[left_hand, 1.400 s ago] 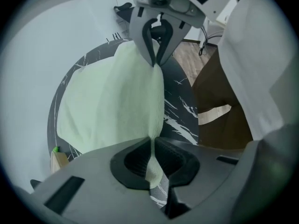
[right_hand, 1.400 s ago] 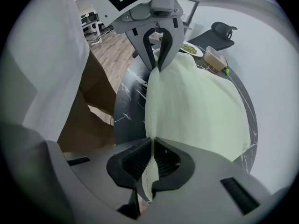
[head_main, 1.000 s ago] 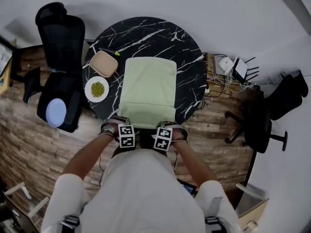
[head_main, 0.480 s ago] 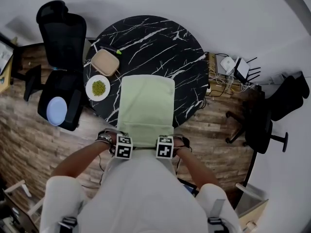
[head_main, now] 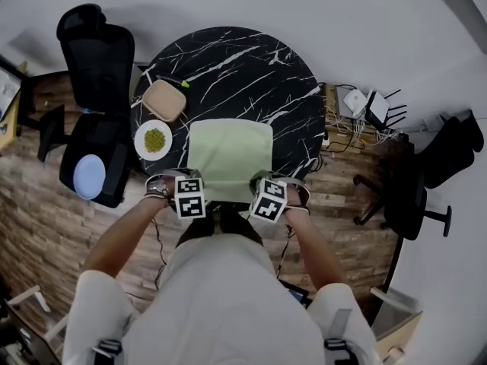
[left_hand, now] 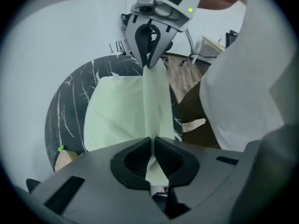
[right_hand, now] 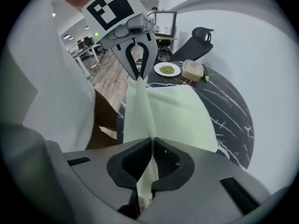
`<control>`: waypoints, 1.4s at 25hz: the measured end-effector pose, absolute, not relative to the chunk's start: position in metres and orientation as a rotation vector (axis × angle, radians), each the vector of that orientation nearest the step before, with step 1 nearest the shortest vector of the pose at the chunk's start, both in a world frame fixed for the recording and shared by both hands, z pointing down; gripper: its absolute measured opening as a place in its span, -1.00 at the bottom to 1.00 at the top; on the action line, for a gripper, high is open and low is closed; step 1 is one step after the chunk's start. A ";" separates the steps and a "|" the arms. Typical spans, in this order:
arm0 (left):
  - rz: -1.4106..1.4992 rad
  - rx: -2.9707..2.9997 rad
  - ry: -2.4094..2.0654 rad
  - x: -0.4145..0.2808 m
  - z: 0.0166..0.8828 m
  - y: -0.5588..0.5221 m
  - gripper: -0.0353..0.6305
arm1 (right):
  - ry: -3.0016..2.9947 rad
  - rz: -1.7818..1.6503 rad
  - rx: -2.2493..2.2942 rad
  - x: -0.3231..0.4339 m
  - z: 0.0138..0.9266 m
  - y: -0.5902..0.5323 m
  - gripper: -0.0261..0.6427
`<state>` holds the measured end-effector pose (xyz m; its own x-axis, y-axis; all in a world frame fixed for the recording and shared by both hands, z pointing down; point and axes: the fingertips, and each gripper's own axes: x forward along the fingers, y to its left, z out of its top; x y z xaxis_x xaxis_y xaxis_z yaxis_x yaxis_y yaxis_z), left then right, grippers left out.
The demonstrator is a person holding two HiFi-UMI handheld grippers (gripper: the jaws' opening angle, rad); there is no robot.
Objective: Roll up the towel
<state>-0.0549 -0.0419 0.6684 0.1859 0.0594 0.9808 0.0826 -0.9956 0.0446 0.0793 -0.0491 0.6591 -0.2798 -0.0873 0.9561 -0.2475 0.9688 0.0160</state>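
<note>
Round black marbled worktop [head_main: 289,74] across the middle of the head view, a black office chair [head_main: 95,67] at its left side. On the near half of the worktop, a pale green towel [head_main: 228,147]: flat over most of its length, near hem held up off the surface and stretched in a taut ridge between the two tools. On its near left corner, the left hand-held gripper [left_hand: 152,158] clamped shut, cloth pinched between the pads and poking out behind them; on the near right corner, the right hand-held gripper [right_hand: 152,161] clamped the same way. Both pointing steeply down, over the near rim of the worktop. Left of the towel and apart from it, a tan box [head_main: 163,99], a small white plate [head_main: 154,139] of green bits, and beyond the box what looks like a green-tipped pen [head_main: 183,83]. Judged as the opening of the first turn: hem up, nothing rolled yet. Looks light, soft and limp, with no stiffness to keep a shape; likely to sag in the middle and to skew under uneven pull. Best taken just where held now, at the two corners of one short hem, kept taut and level while curling over onto the flat part; further on, probably better pressed along the roll itself than pinched at the ends.
</note>
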 end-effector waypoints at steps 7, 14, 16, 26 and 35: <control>-1.974 -2.264 0.106 -0.048 0.693 -0.094 -0.82 | -1.794 0.045 0.389 0.084 0.686 -0.098 -0.90; -1.925 -2.230 0.289 -0.044 0.705 -0.120 -0.82 | -1.781 -0.007 0.495 0.090 0.697 -0.120 -0.90; -1.893 -2.229 0.350 -0.043 0.703 -0.128 -0.82 | -1.784 -0.027 0.531 0.091 0.696 -0.125 -0.90; -1.870 -2.258 0.419 -0.043 0.704 -0.130 -0.20 | -1.783 -0.022 0.574 0.098 0.698 -0.126 -0.57; -1.877 -2.300 0.323 -0.041 0.706 -0.102 -0.12 | -1.827 -0.030 0.505 0.081 0.696 -0.099 -0.52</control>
<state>-0.0410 -0.1020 0.7064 0.1916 -0.2630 0.9456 -0.0680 -0.9647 -0.2546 0.0806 -0.0994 0.6964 -0.2261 -0.3539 0.9075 -0.3239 0.9059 0.2726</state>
